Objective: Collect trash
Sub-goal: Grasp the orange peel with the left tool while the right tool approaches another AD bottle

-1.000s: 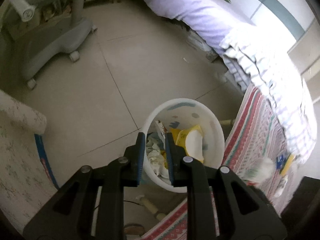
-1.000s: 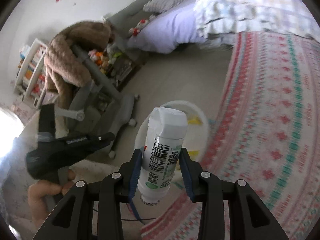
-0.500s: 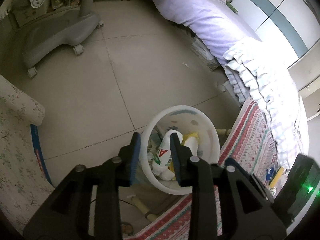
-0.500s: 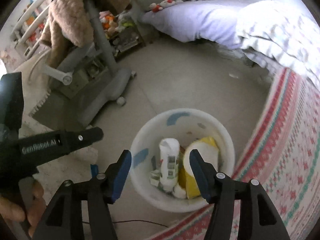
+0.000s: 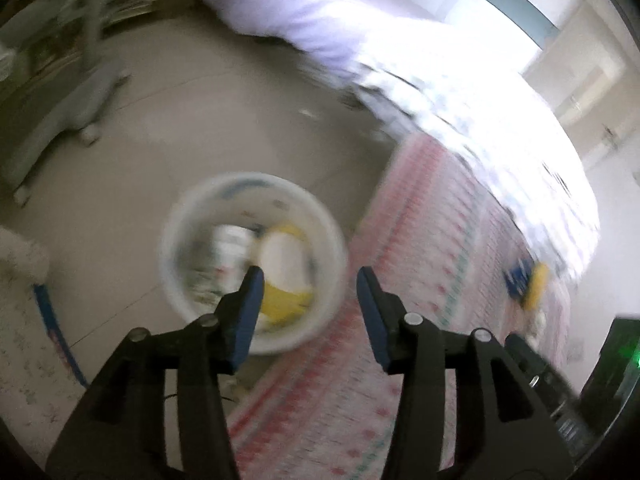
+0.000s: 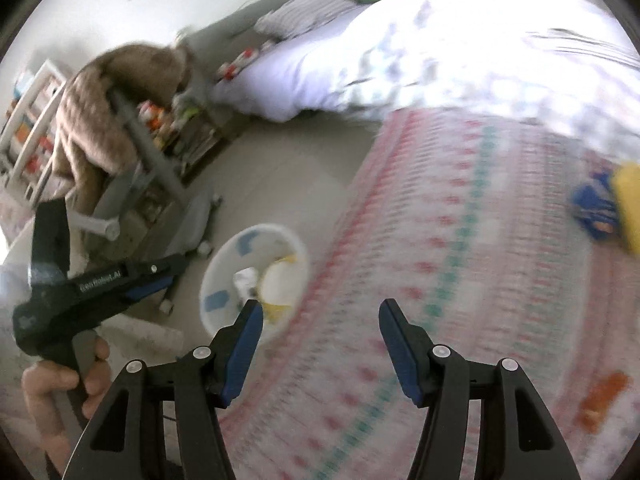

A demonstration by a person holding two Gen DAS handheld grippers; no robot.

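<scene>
Both cameras are swinging off the round white plastic bin (image 6: pixel 216 304) toward the woven patterned bedcover (image 6: pixel 460 280); the bottle (image 6: pixel 245 279) we were carrying is lying inside it among yellow scraps. Left gripper (image 5: pixel 310 276) and right gripper (image 6: pixel 320 310) are gaping, empty, the left's jaws just widening.

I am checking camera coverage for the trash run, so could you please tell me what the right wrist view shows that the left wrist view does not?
Only the right wrist view shows the left gripper from the side in a person's hand, a brown fuzzy blanket draped over a grey stand, and an orange scrap on the bedspread. Only the left wrist view shows a black device with a green light. Both show the round white plastic bin holding trash, the pink patterned bedspread, and a blue and yellow item on it.
</scene>
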